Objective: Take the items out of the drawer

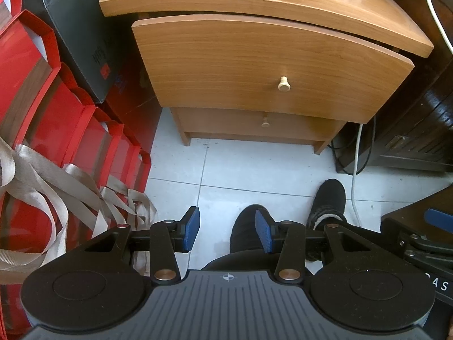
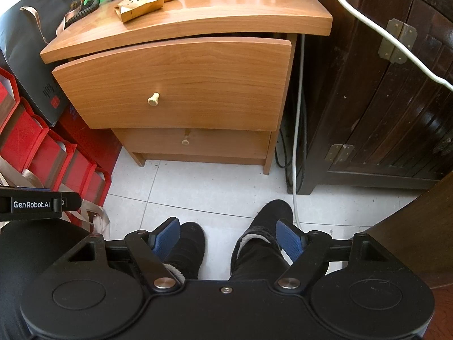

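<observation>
Pale floor tiles (image 2: 203, 187) lie bare between the person's black boots (image 2: 271, 215) and a wooden nightstand (image 2: 198, 19). The left gripper (image 1: 228, 231) hangs above the tiles with its 2 blue pads (image 1: 192, 228) spread wide, nothing between them. The right gripper (image 2: 229, 239) is likewise spread and holds nothing. Ahead, well apart from both, the top drawer (image 1: 254, 65) juts slightly past the nightstand's top edge, its long front running left to right, its pale knob (image 1: 284, 83) pointing toward the grippers. Red gift bags (image 1: 42, 119) crowd the left; a dark cabinet (image 2: 382, 99) stands right.
</observation>
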